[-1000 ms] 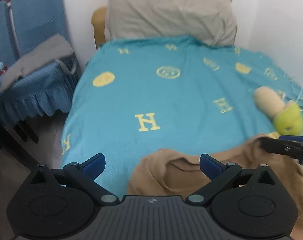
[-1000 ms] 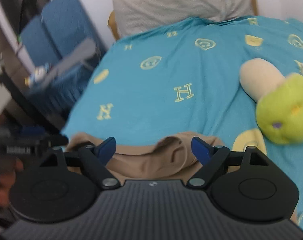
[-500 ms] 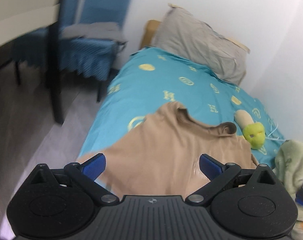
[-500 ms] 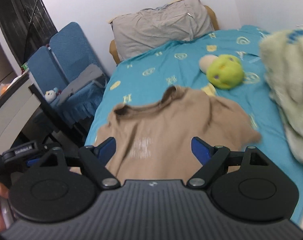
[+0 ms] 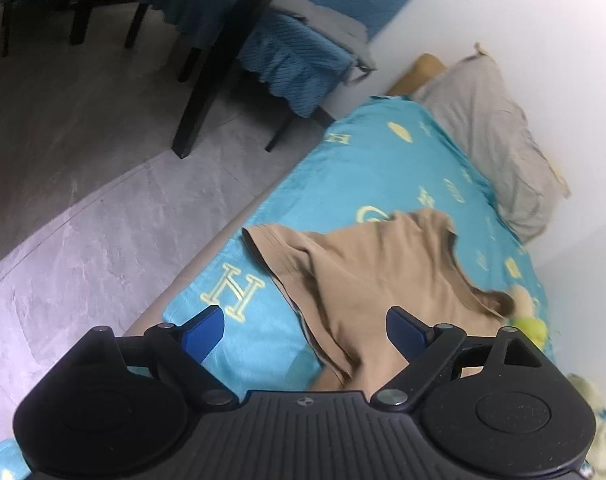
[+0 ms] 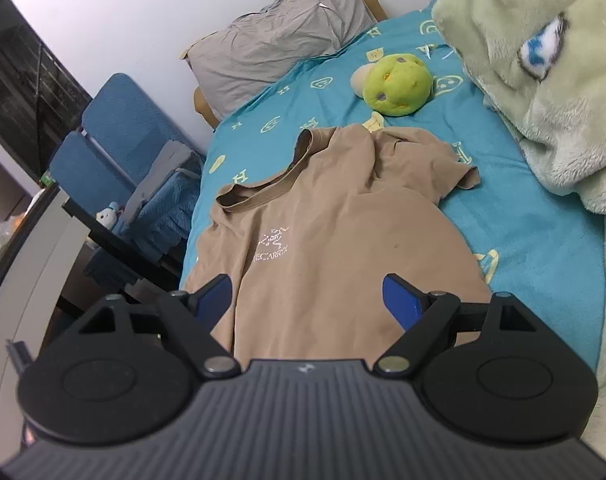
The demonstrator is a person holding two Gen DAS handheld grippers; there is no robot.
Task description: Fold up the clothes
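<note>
A tan T-shirt (image 6: 323, 220) with a white chest logo lies spread face up on the turquoise bedspread (image 6: 523, 224), collar toward the pillow. It also shows in the left wrist view (image 5: 383, 264), one sleeve near the bed's left edge. My right gripper (image 6: 309, 300) is open and empty, above the shirt's lower part. My left gripper (image 5: 305, 328) is open and empty, over the shirt's left side near the bed edge. Neither gripper holds the cloth.
A green round plush toy (image 6: 397, 84) lies beyond the shirt's collar. A large pale green plush (image 6: 543, 60) fills the right side. A grey pillow (image 6: 279, 36) sits at the bed's head. Blue chairs (image 5: 295, 40) and a dark table leg (image 5: 215, 64) stand on the floor to the left.
Both grippers have pulled back from the collar toward the bed's foot, and the shirt now lies spread out. The left view has swung toward the floor and bed edge.
</note>
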